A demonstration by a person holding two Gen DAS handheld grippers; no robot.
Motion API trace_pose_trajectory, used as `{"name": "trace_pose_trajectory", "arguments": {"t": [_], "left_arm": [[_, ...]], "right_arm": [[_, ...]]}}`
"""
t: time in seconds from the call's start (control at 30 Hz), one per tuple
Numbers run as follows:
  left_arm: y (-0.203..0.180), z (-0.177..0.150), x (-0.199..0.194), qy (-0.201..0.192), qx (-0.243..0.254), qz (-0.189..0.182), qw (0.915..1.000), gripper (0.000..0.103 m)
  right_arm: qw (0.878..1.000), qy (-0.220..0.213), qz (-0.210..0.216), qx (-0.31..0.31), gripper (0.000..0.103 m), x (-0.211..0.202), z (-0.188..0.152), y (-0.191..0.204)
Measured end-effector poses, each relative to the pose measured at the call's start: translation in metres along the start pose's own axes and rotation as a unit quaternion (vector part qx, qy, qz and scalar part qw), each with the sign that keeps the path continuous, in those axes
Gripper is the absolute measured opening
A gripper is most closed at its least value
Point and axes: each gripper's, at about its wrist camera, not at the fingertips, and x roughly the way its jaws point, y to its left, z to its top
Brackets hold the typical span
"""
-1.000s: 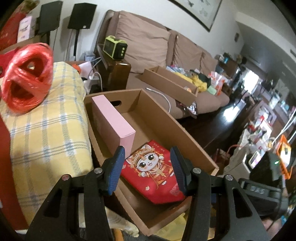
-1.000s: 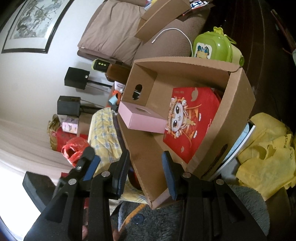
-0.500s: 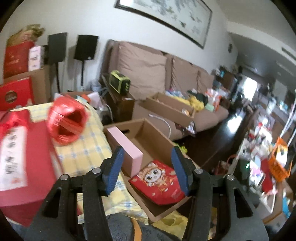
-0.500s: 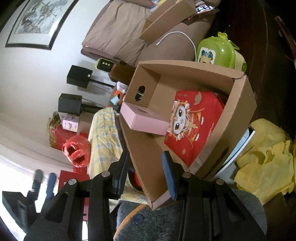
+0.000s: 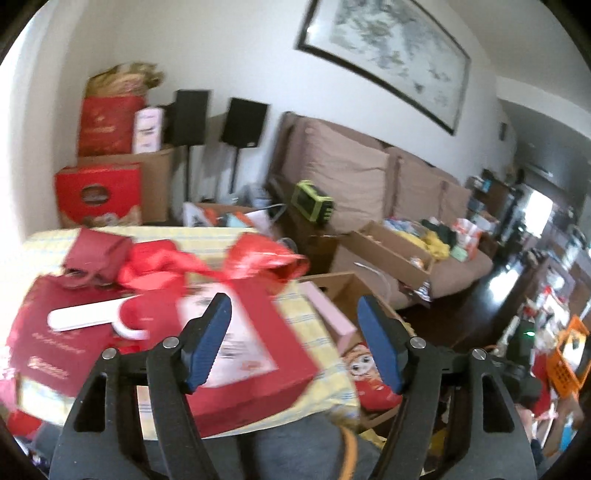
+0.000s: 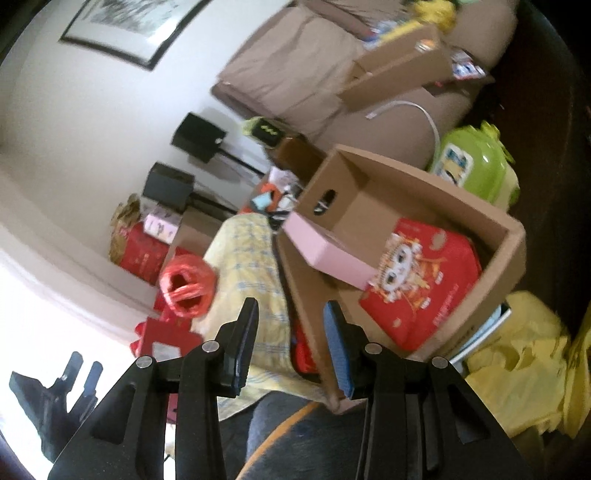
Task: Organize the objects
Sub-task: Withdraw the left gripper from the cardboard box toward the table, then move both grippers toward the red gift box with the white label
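Two views, and they split the room between them: the left wrist camera took in the red gift boxes (image 5: 236, 354) stacked on the yellow checked cloth (image 5: 317, 332) in the lower left of its frame, with a red ribbon (image 5: 207, 266) blurred across them and a white handle (image 5: 85, 317) lying on the nearer one, things the right wrist camera caught only as a red sliver at its lower left. The right wrist camera, rolled hard so the wall picture (image 6: 129, 22) sat at the upper left, looked instead into the open cardboard box (image 6: 513, 240) at centre right, where the pink box (image 6: 328, 254) leaned against the red packet with the cartoon face (image 6: 421, 284); the left view showed only an edge of each at lower centre. A green lunch box (image 6: 472, 166) stood just behind the carton, and a red coil of string (image 6: 188, 284) lay on the cloth. The left gripper (image 5: 295, 343) pointed gently downward over the gift boxes, its blue-padded jaws opening with nothing between them. The right gripper (image 6: 290, 341) also tilted down, jaws apart and straddling the near wall of the carton without pressing on it. Writing on the red boxes was too blurred to read.
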Motion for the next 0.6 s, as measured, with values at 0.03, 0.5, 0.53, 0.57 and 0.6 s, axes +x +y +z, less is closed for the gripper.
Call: {"name": "trace_pose_trajectory", "arguments": {"t": [0.03,0.5,0.53,0.57,0.6], "left_arm": [[0.009,0.004,-0.002,0.000,-0.009,0.009,0.9999,0.068],[0.142,0.010,-0.024,0.004,-0.103,0.124,0.9869,0.069],[0.146,0.008,-0.026,0.006,-0.108,0.127,0.9860,0.069],[0.152,0.006,-0.027,0.007,-0.113,0.131,0.9849,0.069],[0.158,0.004,-0.027,0.007,-0.118,0.135,0.9838,0.069]], "right_arm": [[1.000,-0.001,0.001,-0.014,0.040,-0.001,0.000,0.009],[0.988,0.053,0.011,-0.145,0.055,0.020,-0.029,0.100],[0.987,0.057,0.011,-0.150,0.055,0.022,-0.031,0.102],[0.986,0.061,0.010,-0.155,0.056,0.024,-0.033,0.105],[0.985,0.066,0.010,-0.159,0.058,0.026,-0.035,0.107]]}}
